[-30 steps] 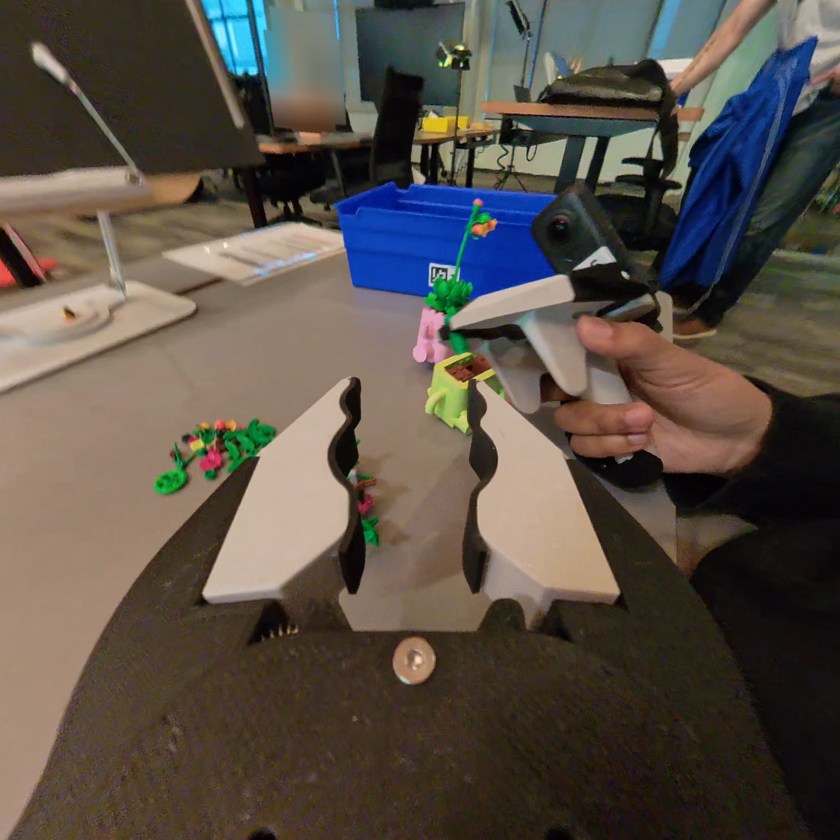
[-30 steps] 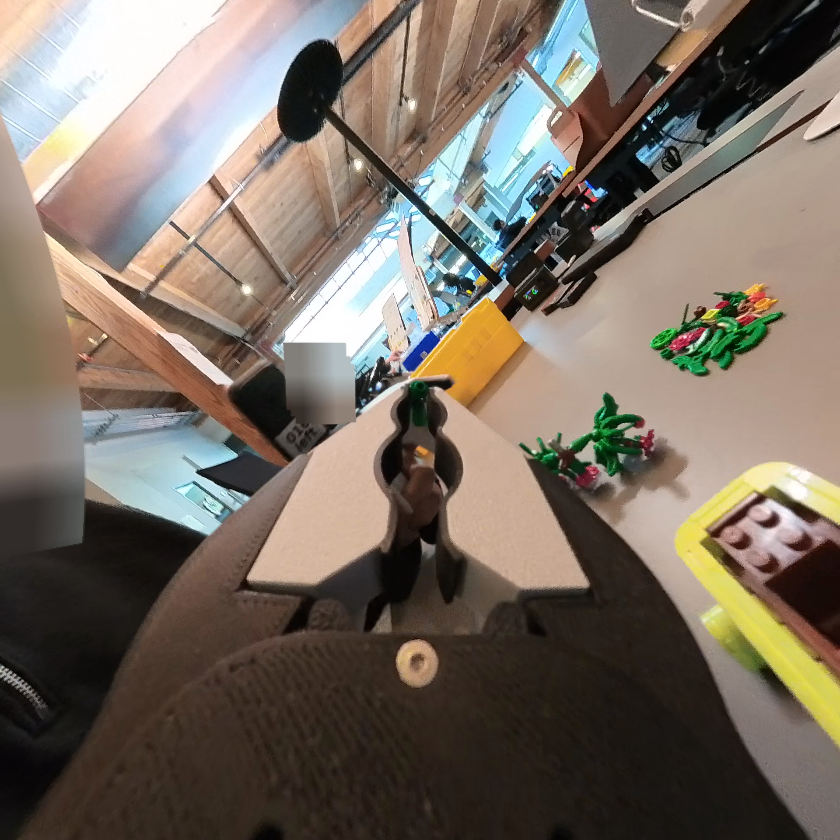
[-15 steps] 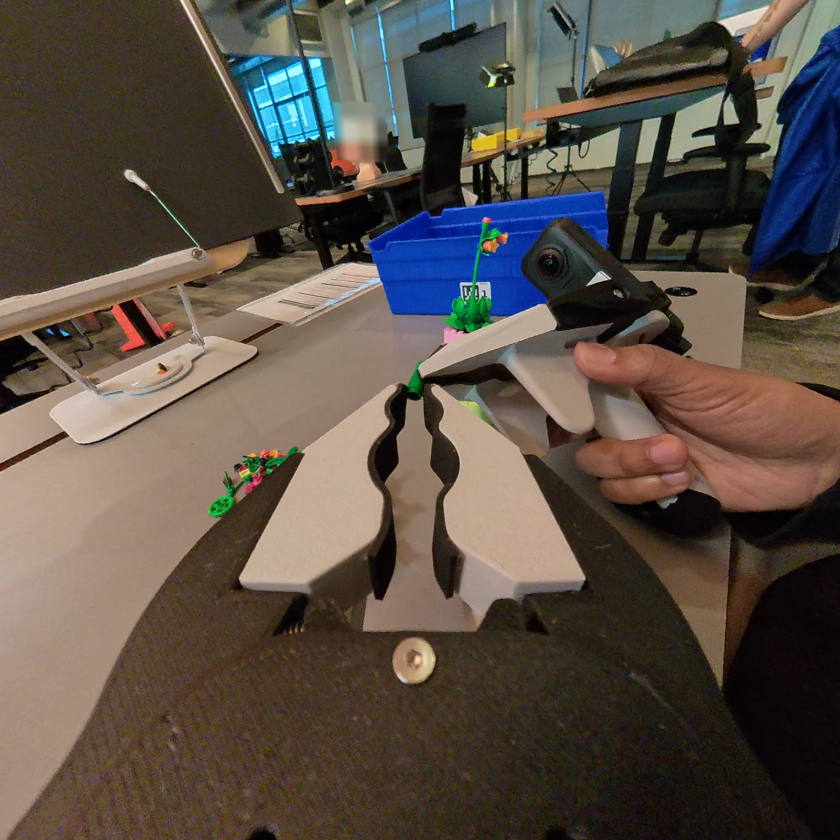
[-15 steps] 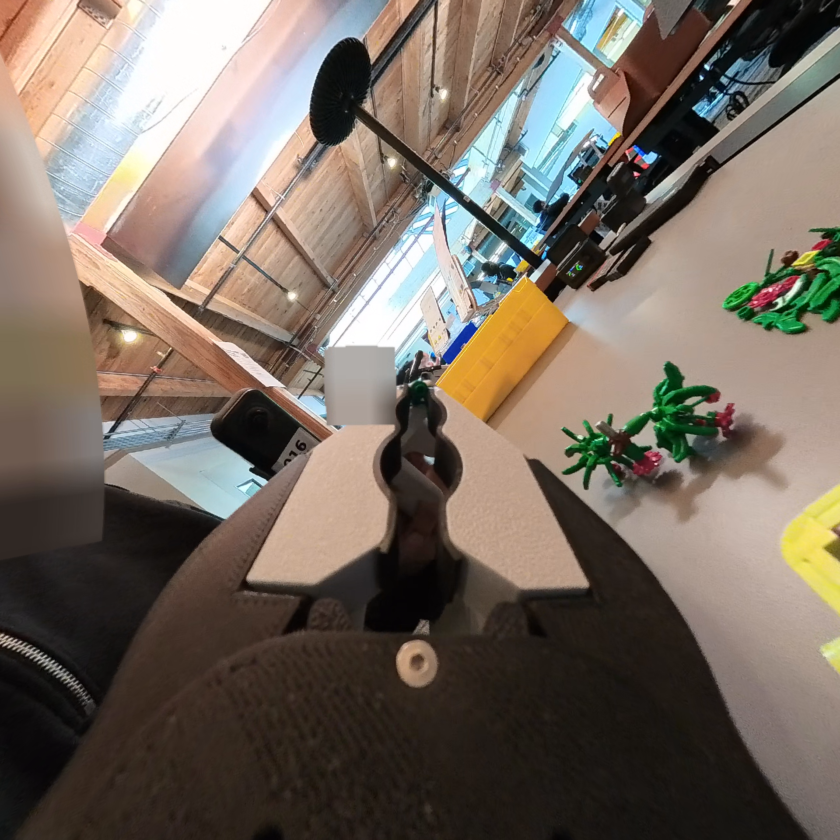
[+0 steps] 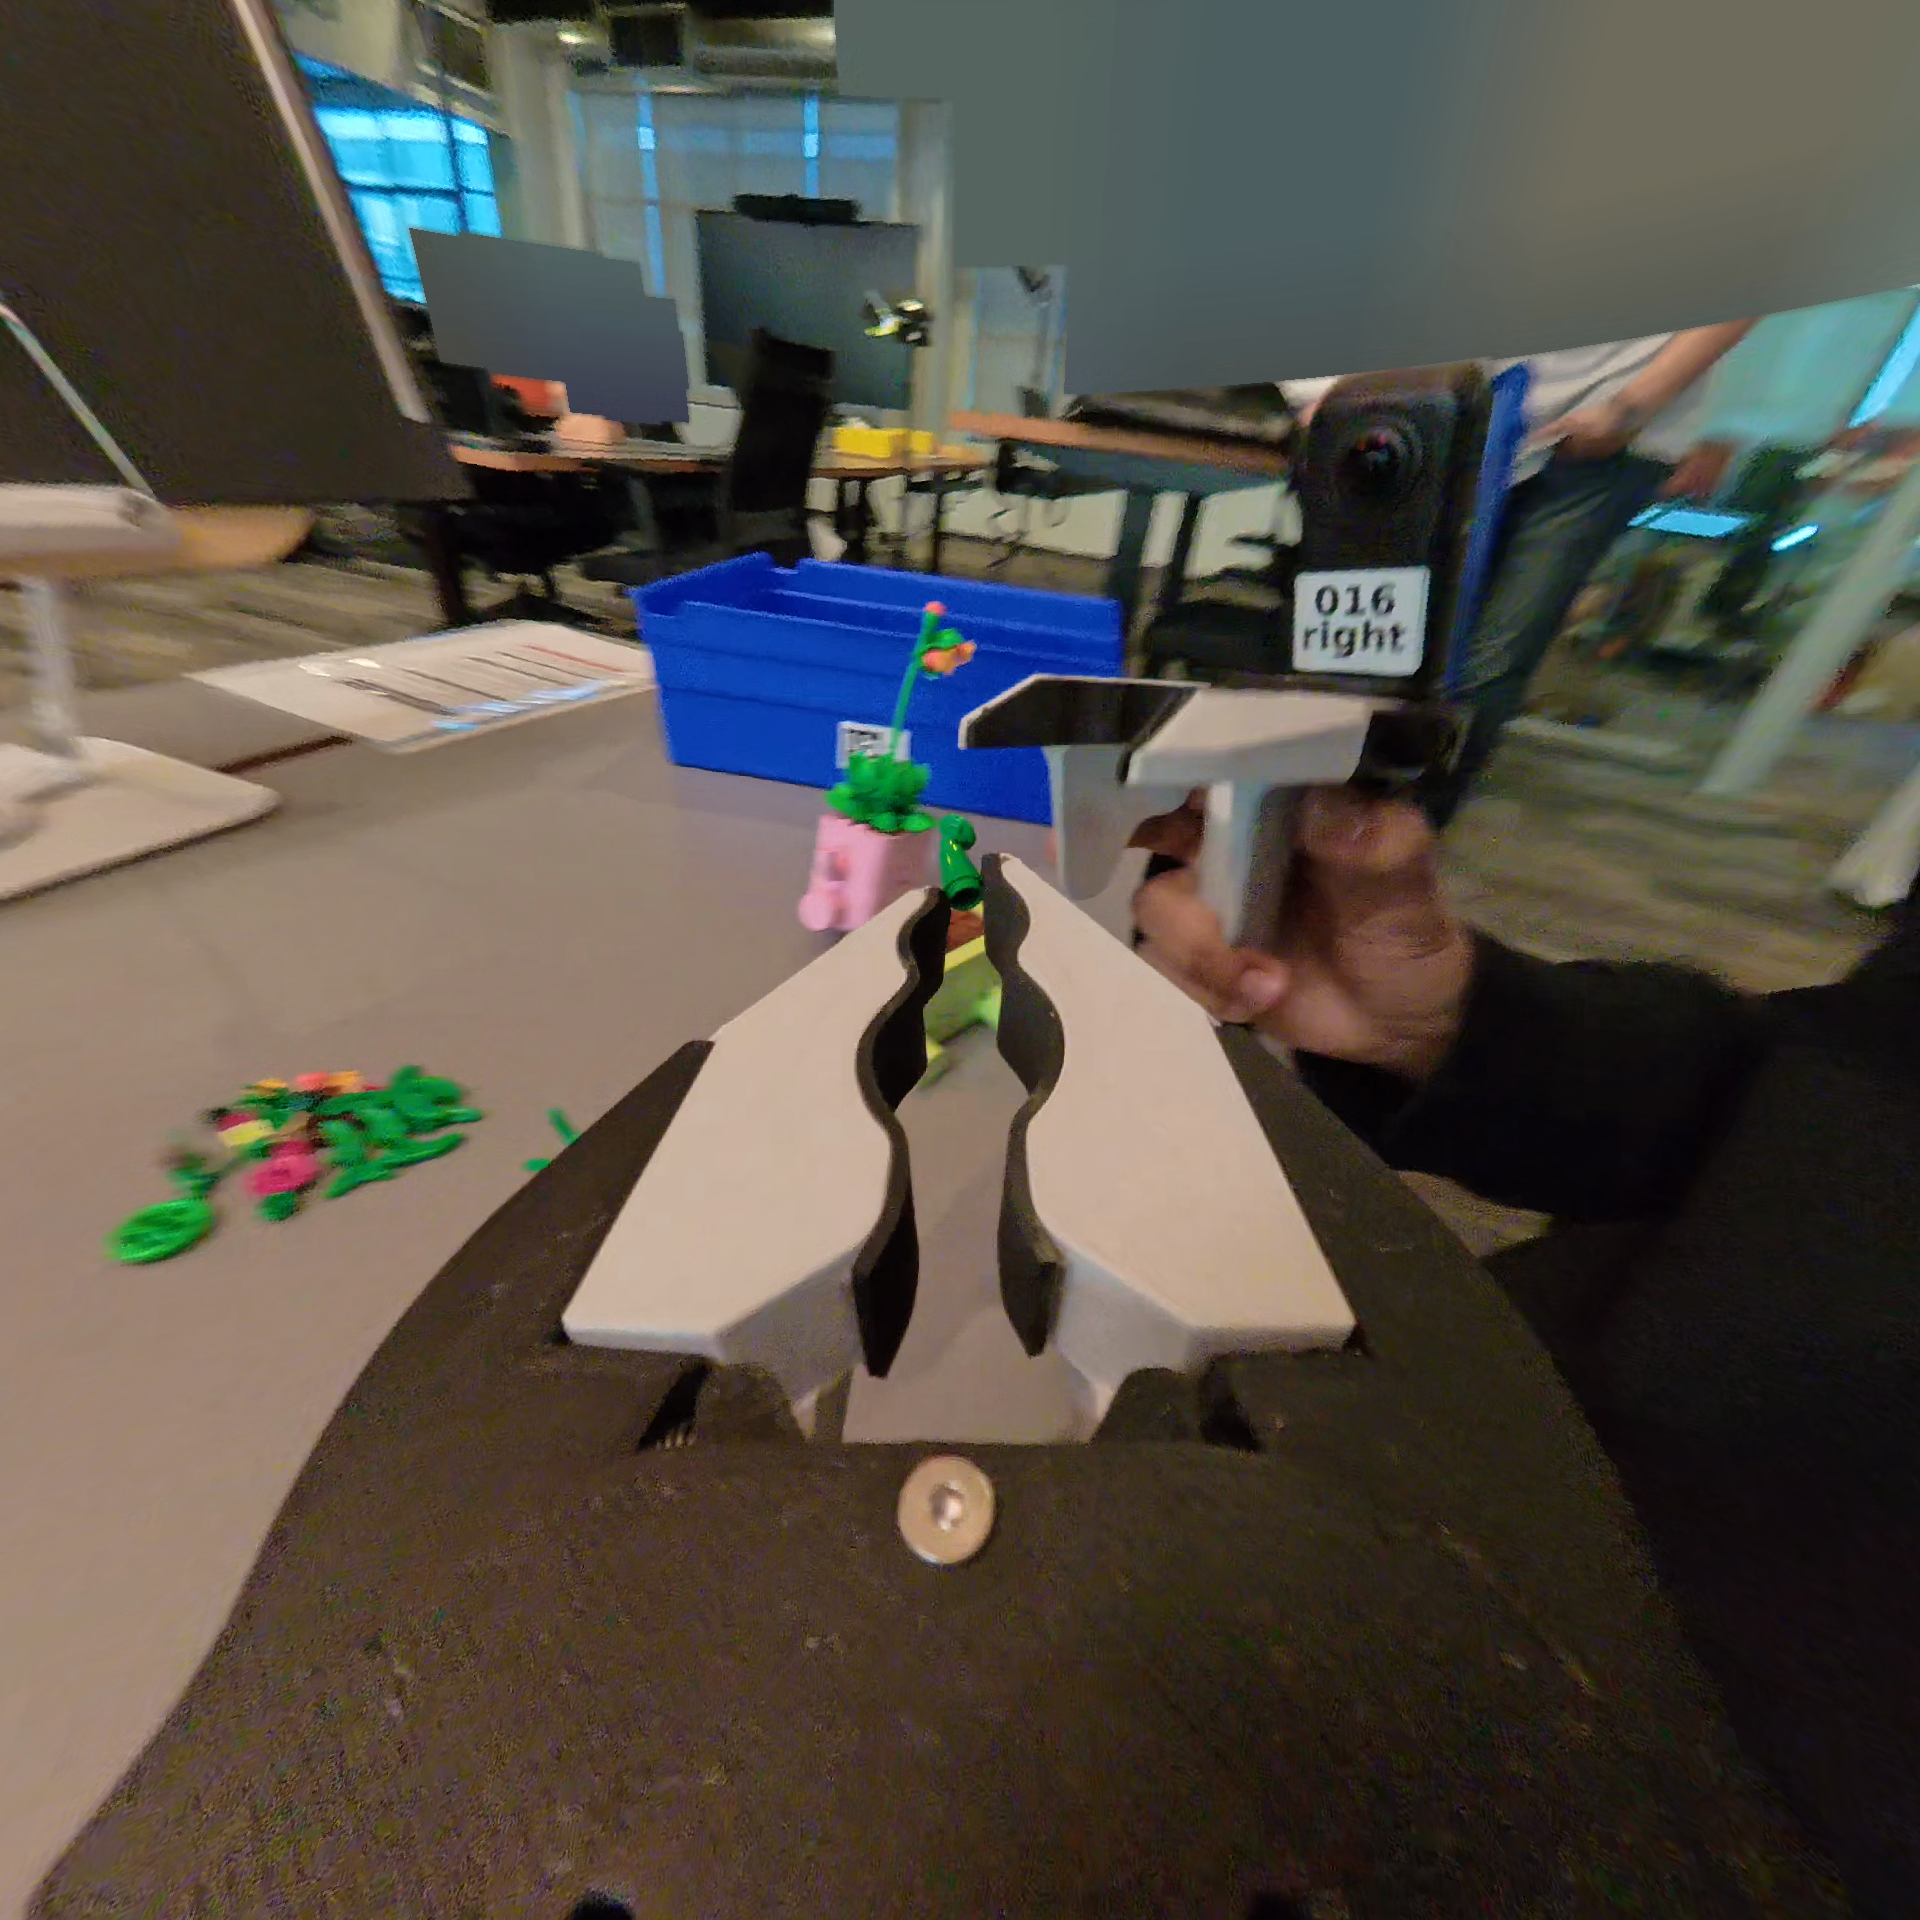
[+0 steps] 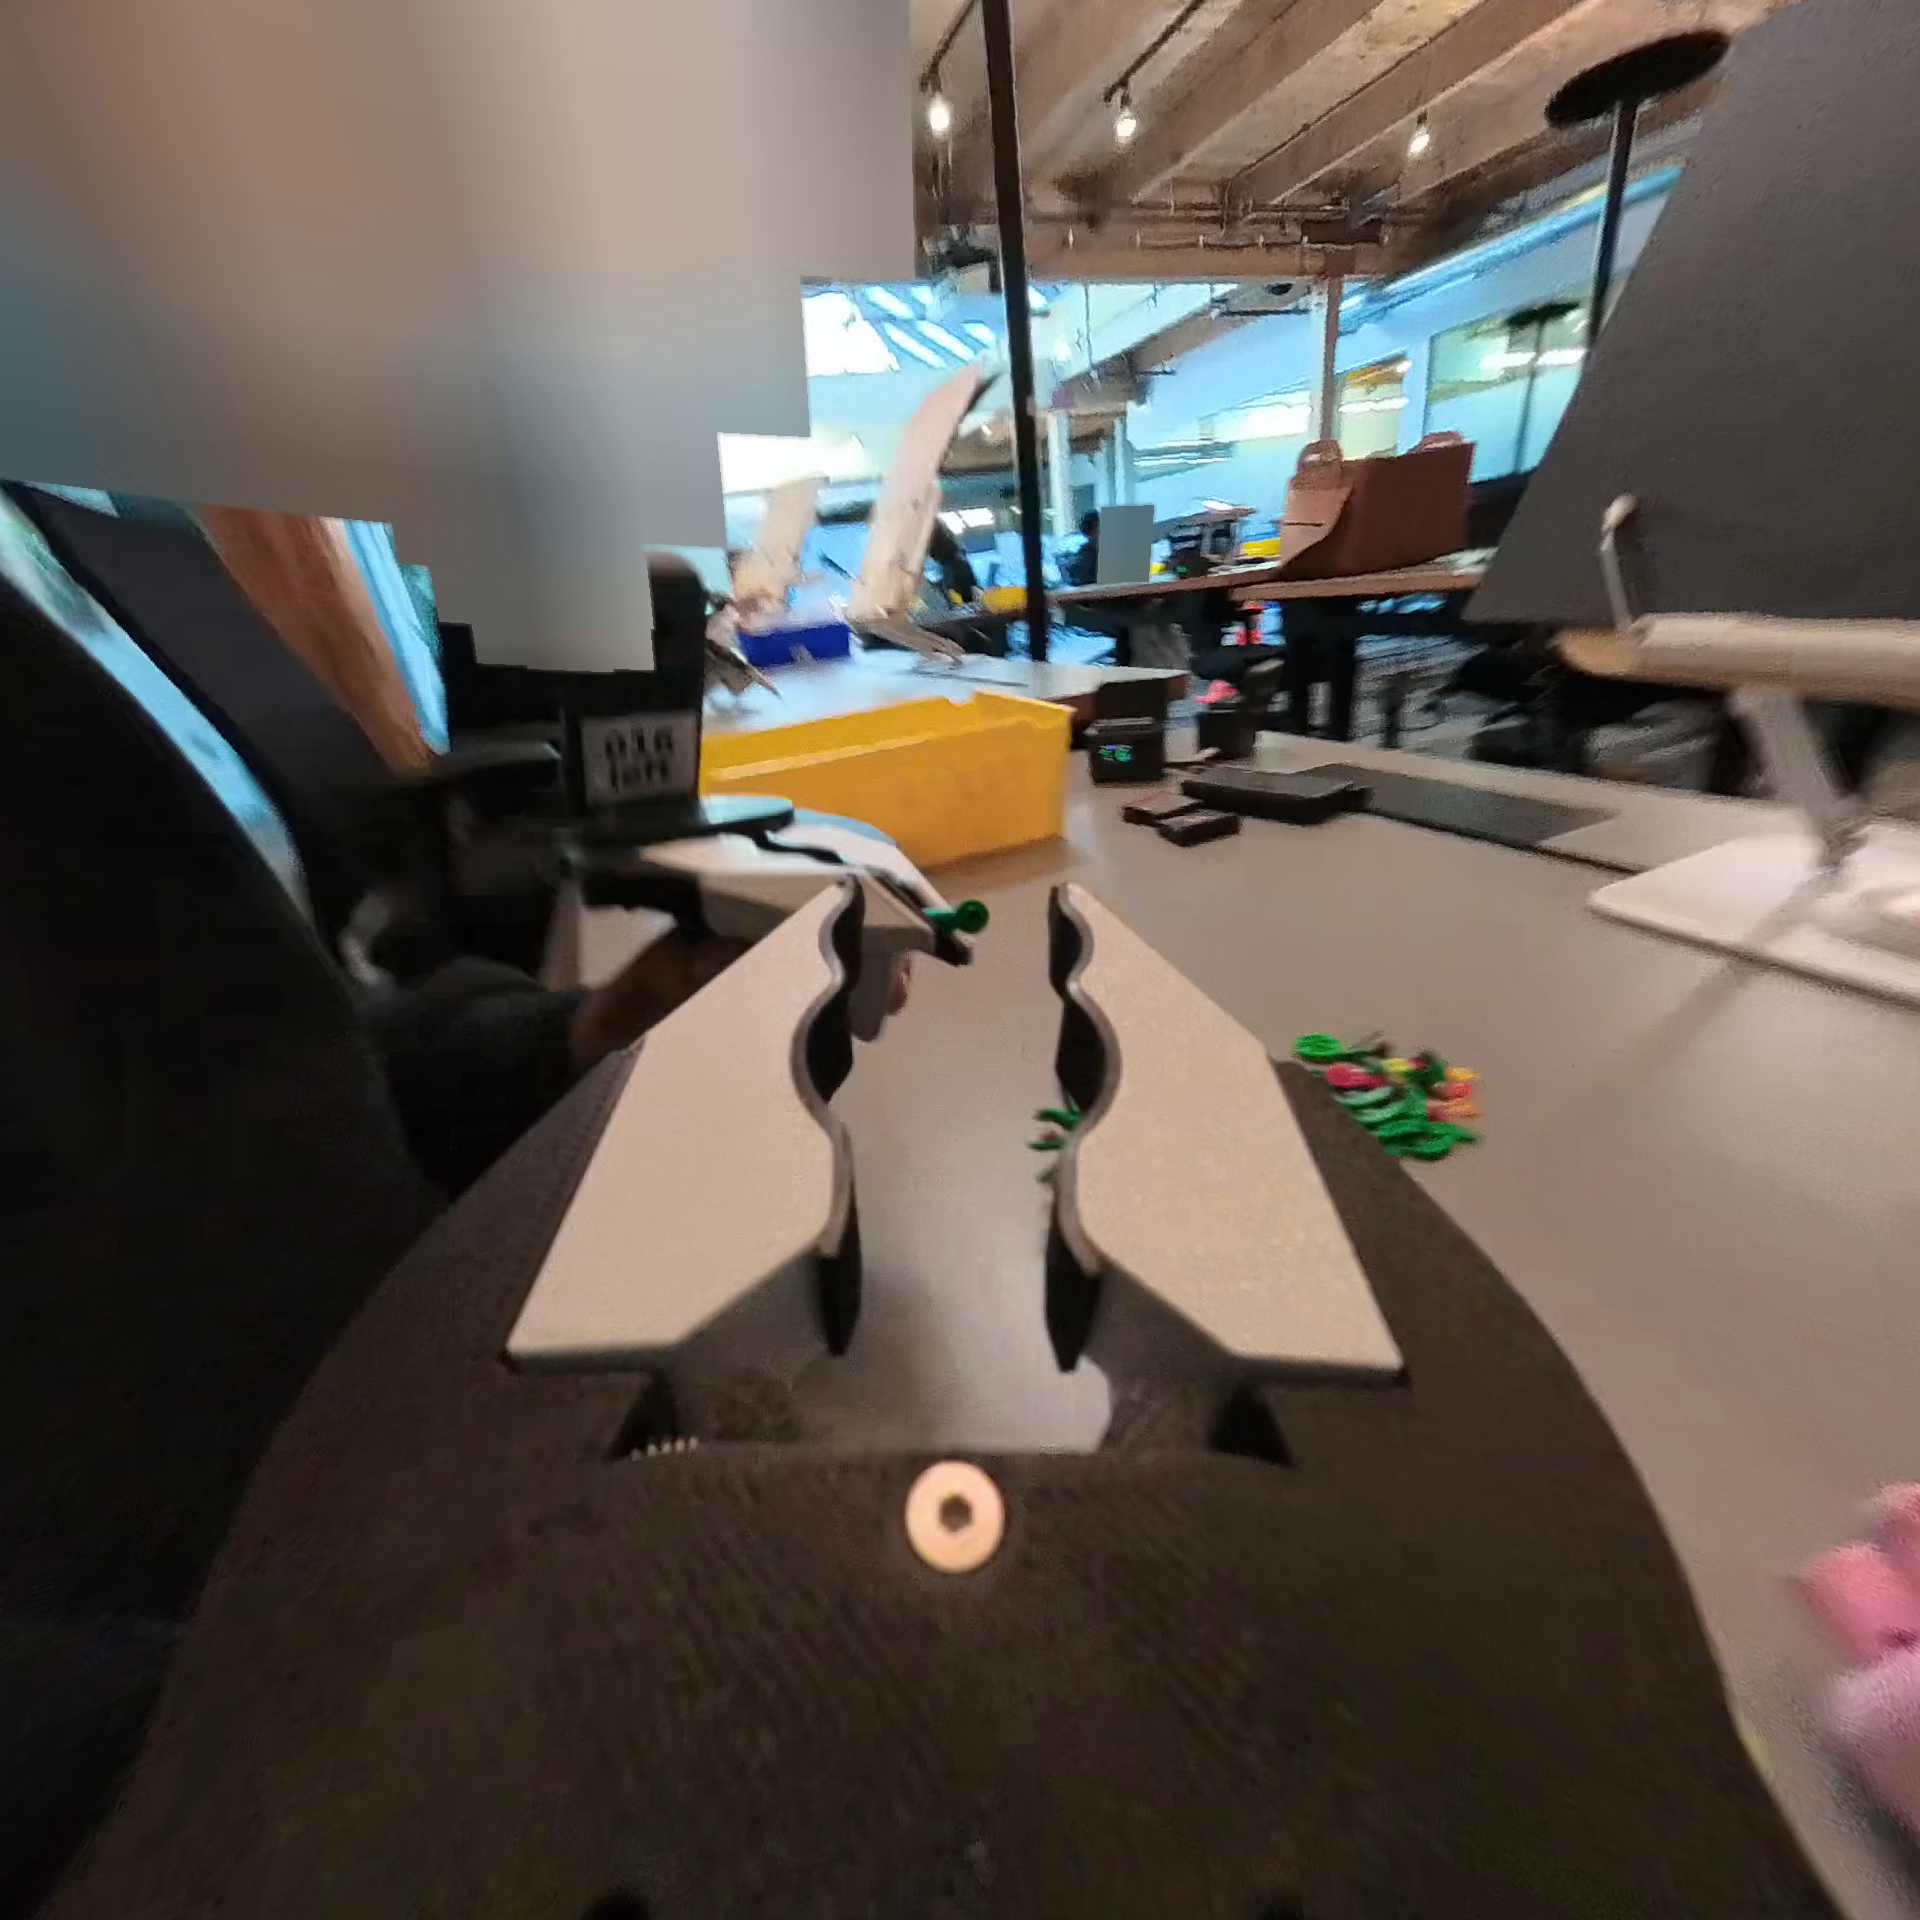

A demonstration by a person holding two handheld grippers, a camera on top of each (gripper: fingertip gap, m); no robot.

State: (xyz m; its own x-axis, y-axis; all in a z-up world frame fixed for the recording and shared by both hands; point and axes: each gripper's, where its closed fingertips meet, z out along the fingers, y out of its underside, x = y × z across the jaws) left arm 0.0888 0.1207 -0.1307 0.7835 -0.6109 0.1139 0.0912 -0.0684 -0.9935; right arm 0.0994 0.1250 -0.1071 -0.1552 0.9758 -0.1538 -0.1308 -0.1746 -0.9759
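My left gripper (image 5: 961, 902) is shut on a small green stem piece (image 5: 958, 862), pinched at its very fingertips above the table. Just behind it stand a pink toy pot (image 5: 862, 873) with green leaves and a tall flower stem, and a lime-yellow pot (image 5: 961, 1003) seen between my fingers. My right gripper (image 6: 956, 899) is open and empty. In the left wrist view the right gripper (image 5: 1039, 717) is held in a hand, up and to the right of the pots. The right wrist view shows the left gripper's tip with the green piece (image 6: 961, 920).
A pile of loose green, pink and yellow toy plant pieces (image 5: 301, 1143) lies on the grey table at left. A blue bin (image 5: 831, 675) stands behind the pots, a yellow bin (image 6: 914, 769) farther along. A white stand base (image 5: 104, 821) and papers (image 5: 436, 675) lie at left. Less than 4 cm separates the two grippers' tips.
My left gripper closed on the green tip of the piece held by my right gripper. My right gripper then opened and drew away, leaving the green piece in the left.
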